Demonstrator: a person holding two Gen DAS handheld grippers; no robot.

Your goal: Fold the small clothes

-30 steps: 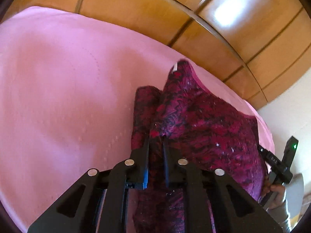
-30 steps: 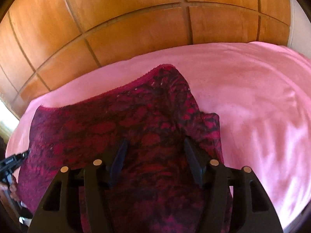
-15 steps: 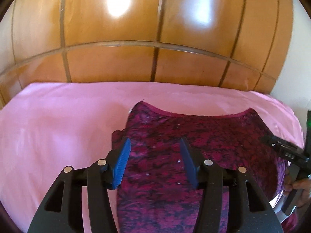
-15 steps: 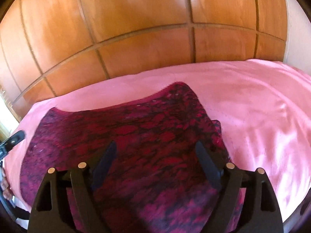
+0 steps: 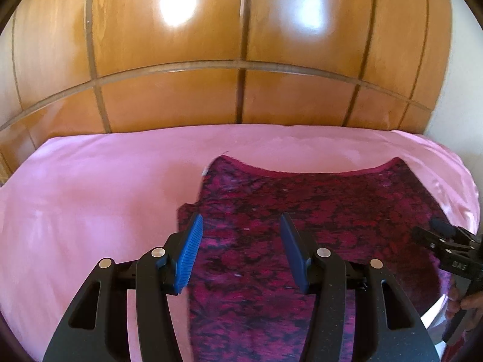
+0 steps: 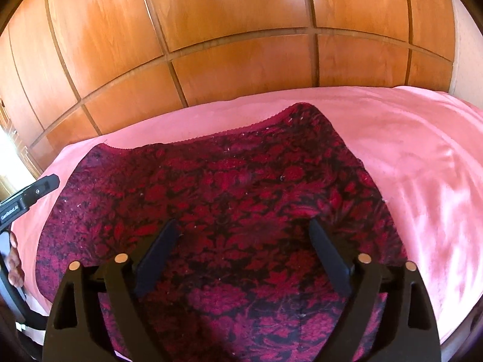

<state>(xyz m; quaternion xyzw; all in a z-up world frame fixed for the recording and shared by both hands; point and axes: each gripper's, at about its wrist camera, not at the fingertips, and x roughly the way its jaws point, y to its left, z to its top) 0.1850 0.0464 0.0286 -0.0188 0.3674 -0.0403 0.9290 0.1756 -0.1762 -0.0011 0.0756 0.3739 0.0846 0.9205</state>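
— Left gripper (image 5: 238, 232) hanging with jaws spread, nothing between the blue pads (image 5: 188, 256). Right gripper (image 6: 241, 238) likewise gaping wide, gripping nothing. Both hovering over the near part of the dark red patterned garment (image 6: 217, 199).

— Lying where, exactly?

— Spreading flat on the pink bedsheet (image 5: 90, 187), scalloped hem running along the far edge, wooden panelling (image 5: 241, 45) rising behind.

— Getting anywhere with the folding?

— Judging early, or between folds. Looking broad and mostly a single layer (near edge hidden under the grippers, so not telling for sure). Probably needing at least a fold or two more, then squaring up.

— Anything differing between the views?

— Left wrist view catching a small doubled-over flap (image 5: 188, 211) jutting from the garment's left edge, plus a pale tag near the top corner. Right wrist view missing that flap, but showing the pattern sharply and the right edge sloping down against the sheet. Each view also glimpsing the other gripper at its margin.
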